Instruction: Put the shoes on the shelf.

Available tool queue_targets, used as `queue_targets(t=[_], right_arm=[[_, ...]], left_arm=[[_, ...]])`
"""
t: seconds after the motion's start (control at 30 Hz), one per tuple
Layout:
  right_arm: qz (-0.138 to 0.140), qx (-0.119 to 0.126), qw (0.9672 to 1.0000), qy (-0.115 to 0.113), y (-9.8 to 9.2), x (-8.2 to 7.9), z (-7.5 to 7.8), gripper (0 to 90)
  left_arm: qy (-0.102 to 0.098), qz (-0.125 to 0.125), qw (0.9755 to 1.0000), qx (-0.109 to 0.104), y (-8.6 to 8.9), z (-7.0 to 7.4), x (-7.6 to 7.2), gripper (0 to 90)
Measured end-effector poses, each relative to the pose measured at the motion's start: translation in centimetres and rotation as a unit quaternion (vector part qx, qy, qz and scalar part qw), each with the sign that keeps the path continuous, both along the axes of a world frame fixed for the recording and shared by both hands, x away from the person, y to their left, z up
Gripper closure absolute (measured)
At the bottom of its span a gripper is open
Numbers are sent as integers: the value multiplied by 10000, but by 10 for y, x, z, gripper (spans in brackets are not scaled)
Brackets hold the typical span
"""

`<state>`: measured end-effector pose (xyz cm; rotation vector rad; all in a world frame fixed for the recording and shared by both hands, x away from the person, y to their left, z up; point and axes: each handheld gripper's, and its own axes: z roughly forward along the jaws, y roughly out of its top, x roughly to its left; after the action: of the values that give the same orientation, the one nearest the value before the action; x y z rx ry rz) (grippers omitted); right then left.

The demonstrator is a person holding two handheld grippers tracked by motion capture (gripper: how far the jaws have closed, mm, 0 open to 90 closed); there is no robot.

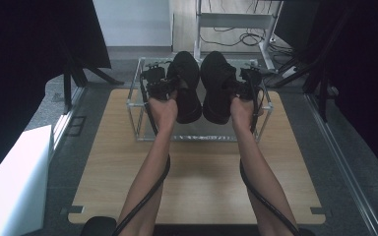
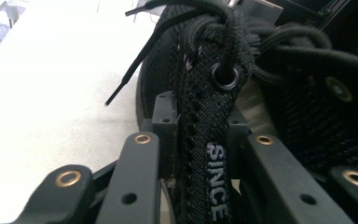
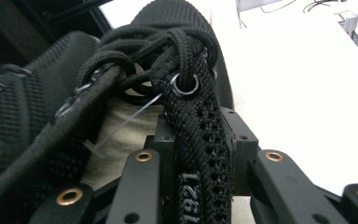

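Two black knit sneakers sit side by side, toes pointing away, over a clear acrylic box point(image 1: 137, 115) that stands at the far middle of the wooden bench point(image 1: 202, 182). The left sneaker point(image 1: 186, 86) is held by the left claw point(image 1: 163, 88), the right sneaker point(image 1: 218, 86) by the right claw point(image 1: 243, 83). Whether the soles rest on the top of the box or hang just above it cannot be told from the high view.

In the left gripper view the left claw point(image 2: 200, 154) is closed tight on the left sneaker's point(image 2: 270, 93) eyelet edge, a woven band printed with the word SINCE; the two black jaws press it from either side just below the top metal eyelet point(image 2: 225, 76). Black laces point(image 2: 242, 28) bunch above it, and one lace end trails out to the left over the bright surface.

In the right gripper view the right claw point(image 3: 198, 154) is likewise clamped on the right sneaker's point(image 3: 168, 28) eyelet edge (this band reads 1921), with its top eyelet point(image 3: 185, 84) just beyond the jaws. The laces point(image 3: 144, 46) cross in a knot-like tangle over the tongue, and a pale lining shows inside the shoe's opening, with a thin clear plastic tag strand lying across it.

The person's bare forearms reach forward from the near edge, a black cable point(image 1: 147, 194) trailing back along each one. A white panel point(image 1: 15, 182) lies off the bench at near left, and a metal frame with loose wires point(image 1: 236, 22) stands beyond the box.
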<state>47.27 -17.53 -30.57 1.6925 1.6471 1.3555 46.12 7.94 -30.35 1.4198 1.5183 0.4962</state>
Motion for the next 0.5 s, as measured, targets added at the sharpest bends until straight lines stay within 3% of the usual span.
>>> queue_targets(t=[0.3, 0.5], right_arm=[[181, 182, 9996, 99, 3, 6, 0, 547], [473, 414, 9980, -116, -1, 8, -2, 423]], left_arm=[[104, -304, 9994, 163, -10, 4, 9, 645], [148, -669, 9971, -319, 0, 0, 14, 510]])
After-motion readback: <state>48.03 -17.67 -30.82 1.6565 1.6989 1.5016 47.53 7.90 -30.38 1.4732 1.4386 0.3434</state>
